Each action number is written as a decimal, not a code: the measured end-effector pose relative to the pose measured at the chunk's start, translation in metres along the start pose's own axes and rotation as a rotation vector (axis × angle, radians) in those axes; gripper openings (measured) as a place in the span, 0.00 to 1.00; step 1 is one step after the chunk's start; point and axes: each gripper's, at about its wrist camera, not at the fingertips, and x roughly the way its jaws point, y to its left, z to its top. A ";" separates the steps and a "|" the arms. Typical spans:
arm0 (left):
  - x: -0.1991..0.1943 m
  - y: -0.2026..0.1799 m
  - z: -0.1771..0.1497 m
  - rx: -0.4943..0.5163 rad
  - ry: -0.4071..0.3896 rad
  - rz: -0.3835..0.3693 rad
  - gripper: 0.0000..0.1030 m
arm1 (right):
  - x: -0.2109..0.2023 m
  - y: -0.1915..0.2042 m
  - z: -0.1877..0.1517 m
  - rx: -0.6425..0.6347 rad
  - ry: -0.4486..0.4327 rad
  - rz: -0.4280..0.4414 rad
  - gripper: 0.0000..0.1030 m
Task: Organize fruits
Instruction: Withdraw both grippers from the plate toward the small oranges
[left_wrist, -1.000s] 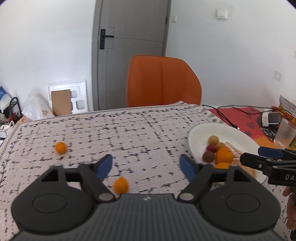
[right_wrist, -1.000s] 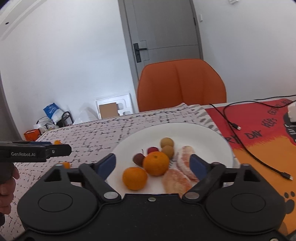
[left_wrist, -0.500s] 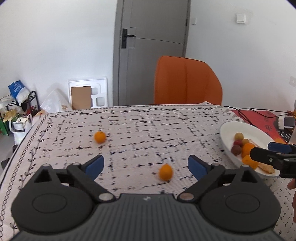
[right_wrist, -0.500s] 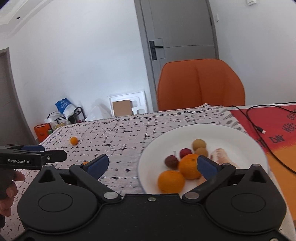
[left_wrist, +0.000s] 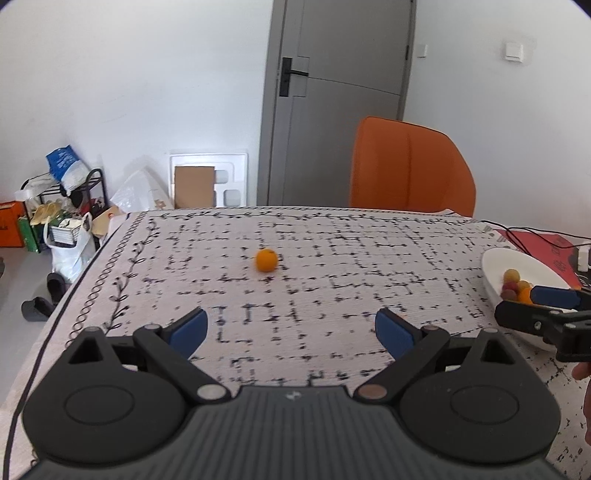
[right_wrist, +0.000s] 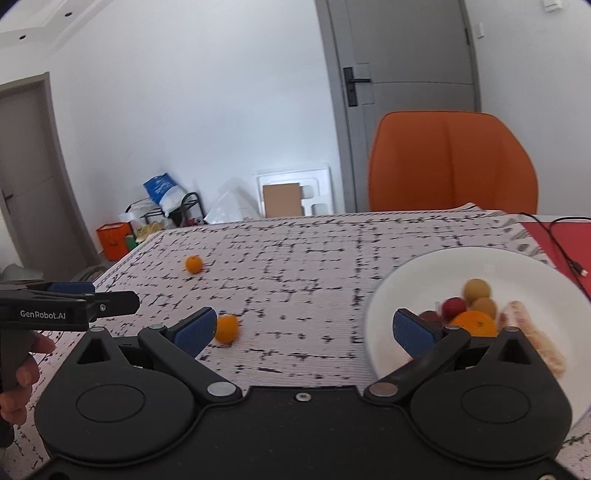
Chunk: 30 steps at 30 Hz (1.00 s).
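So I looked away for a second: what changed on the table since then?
Both grippers swung left, away from the plate toward the two loose oranges. The left gripper and right gripper opened wider; neither holds anything. The fruit hasn't moved.

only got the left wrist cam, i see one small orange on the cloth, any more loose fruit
Observer: Yes, a second small orange lies on the cloth, nearer you, beside the left finger of the right gripper.
Operator: right gripper got anything in it
Observer: No, its jaws stand wide open with nothing between them.
Operator: whats on the plate, i only see its edge
Observer: The plate holds a big orange in front of the small round fruits, with peeled segments on its right side.
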 end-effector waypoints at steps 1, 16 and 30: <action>-0.001 0.003 -0.001 -0.004 0.000 0.004 0.94 | 0.002 0.003 0.000 -0.004 0.005 0.005 1.00; -0.006 0.044 -0.014 -0.068 0.016 0.059 0.94 | 0.033 0.039 -0.005 -0.073 0.073 0.067 1.00; -0.008 0.058 -0.026 -0.084 0.042 0.078 0.94 | 0.062 0.054 -0.009 -0.098 0.124 0.087 0.85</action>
